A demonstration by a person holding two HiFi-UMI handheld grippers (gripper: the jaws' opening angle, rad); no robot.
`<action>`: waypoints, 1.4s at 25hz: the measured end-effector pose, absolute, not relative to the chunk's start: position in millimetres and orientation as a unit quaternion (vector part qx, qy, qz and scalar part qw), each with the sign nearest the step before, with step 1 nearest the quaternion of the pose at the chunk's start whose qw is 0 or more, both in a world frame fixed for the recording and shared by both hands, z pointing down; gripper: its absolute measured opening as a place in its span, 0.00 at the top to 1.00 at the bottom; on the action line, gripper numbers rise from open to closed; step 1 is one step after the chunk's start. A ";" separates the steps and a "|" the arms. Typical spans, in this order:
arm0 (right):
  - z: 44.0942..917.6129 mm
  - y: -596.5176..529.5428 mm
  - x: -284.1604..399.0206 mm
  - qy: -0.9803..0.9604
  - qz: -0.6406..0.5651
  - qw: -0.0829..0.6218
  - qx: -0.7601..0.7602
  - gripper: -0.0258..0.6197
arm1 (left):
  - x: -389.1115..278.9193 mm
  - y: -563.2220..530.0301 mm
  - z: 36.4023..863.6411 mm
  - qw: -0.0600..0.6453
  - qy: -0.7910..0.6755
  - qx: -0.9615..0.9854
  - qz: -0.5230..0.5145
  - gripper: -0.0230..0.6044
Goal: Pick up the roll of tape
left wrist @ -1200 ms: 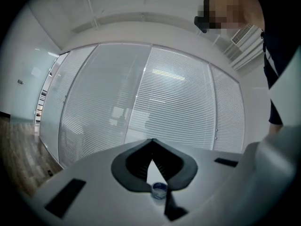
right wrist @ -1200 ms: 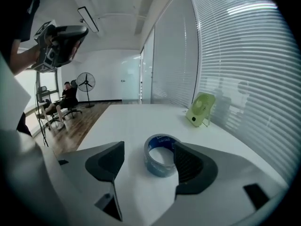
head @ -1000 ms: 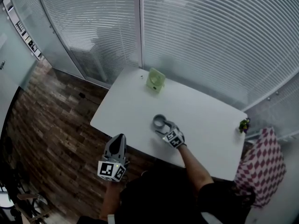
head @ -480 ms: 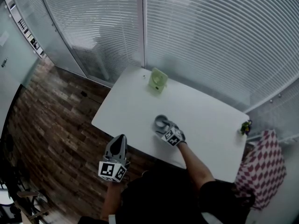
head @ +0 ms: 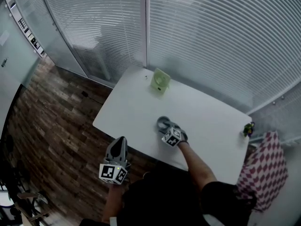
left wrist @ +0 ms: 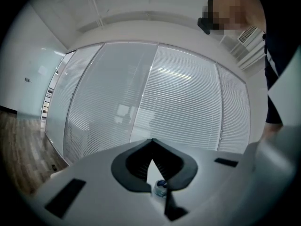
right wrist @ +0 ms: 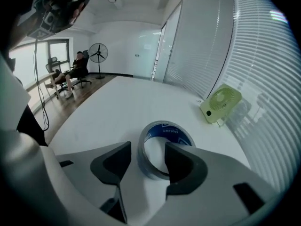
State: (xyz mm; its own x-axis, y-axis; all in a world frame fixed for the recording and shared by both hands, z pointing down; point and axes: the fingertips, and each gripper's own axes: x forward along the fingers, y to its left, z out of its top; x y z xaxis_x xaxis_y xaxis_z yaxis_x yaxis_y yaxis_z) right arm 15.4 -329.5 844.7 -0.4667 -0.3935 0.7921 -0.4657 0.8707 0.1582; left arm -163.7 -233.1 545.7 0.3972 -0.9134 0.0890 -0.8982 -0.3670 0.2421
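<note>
We note a white rectangular table [head: 123, 119] standing on a dark wood-plank floor [head: 51, 126]. Along its far edge run glass partition walls [head: 211, 41] covered by closed horizontal blinds, joined at a vertical post [head: 146, 27]. A red-and-white checked fabric [head: 263, 168] sits just beside the table's right end. In the right gripper view we see a white ceiling [right wrist: 136, 4], a pedestal fan [right wrist: 98, 55] and office chairs [right wrist: 52, 72] near a bright window [right wrist: 28, 62]. Lighting is even and diffuse.
</note>
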 end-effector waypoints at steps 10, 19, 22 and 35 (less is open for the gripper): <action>853.2 -322.6 20.1 -0.835 -0.001 0.501 0.226 0.77 | -167.8 -238.8 545.4 0.126 -0.546 0.828 -0.033 0.95; 850.9 -317.4 14.9 -0.833 0.019 0.503 0.229 0.87 | -170.5 -241.0 549.2 0.126 -0.544 0.829 -0.032 0.95; 849.3 -317.1 17.1 -0.835 0.028 0.497 0.236 0.88 | -170.2 -241.8 548.9 0.126 -0.544 0.829 -0.033 0.95; 812.4 -334.9 28.7 -0.842 0.035 0.437 0.313 0.88 | -164.8 -245.3 548.1 0.124 -0.535 0.835 -0.036 0.95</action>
